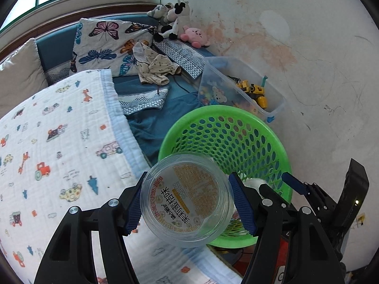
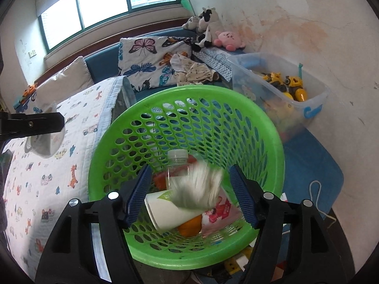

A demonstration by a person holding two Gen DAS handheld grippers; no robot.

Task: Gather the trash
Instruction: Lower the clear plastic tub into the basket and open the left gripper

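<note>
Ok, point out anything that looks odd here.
One thing: a blurred white wad hangs between the open right gripper's fingers, above the green basket, apparently mid-drop. The left gripper holds a clear cup.

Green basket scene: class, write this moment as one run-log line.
left tool: shut on cup | right tool: open over basket | blurred wad falling in | cup not yet binned
</note>
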